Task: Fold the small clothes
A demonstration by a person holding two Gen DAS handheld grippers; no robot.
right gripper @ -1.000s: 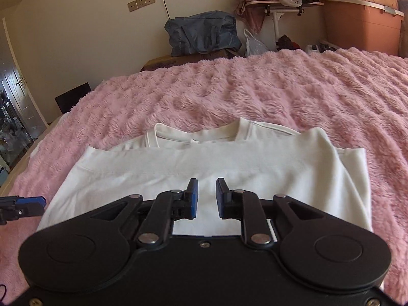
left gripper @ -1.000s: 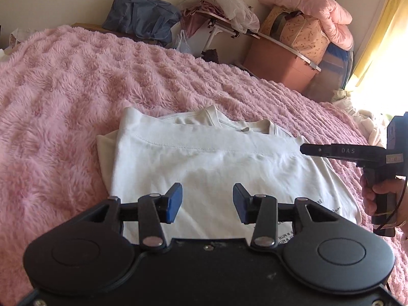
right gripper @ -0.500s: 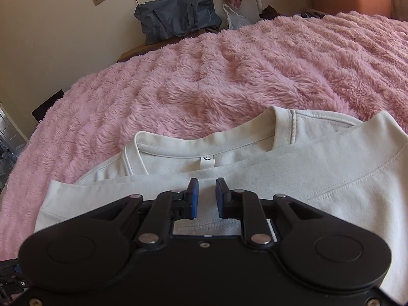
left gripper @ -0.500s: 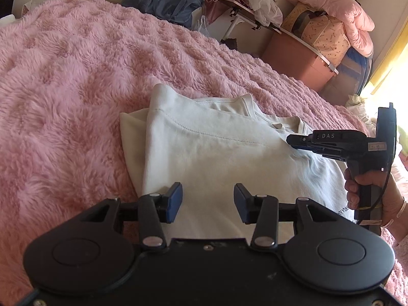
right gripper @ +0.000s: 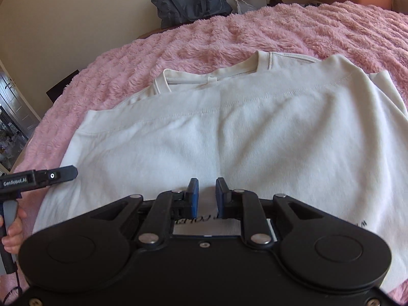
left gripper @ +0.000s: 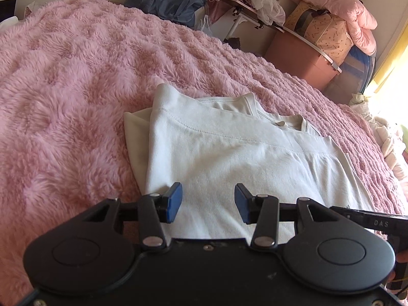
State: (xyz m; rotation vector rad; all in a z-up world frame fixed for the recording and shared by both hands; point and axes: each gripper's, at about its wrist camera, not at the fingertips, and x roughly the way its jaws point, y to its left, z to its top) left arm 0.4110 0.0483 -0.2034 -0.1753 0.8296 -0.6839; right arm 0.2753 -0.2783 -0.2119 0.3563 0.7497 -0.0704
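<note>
Two grippers poised over a folded white shirt on a pink blanket.

Left wrist view: the left gripper has its jaws set wide apart with nothing between them, above the near left part of the shirt, which lies folded just ahead on the fluffy blanket; the collar is at the far side, and the right gripper's black body pokes in at the right. Right wrist view: the right gripper has its jaws narrow with a small gap, gripping nothing, over the shirt's near edge; the left gripper reaches in from the left, a hand on its handle.
</note>
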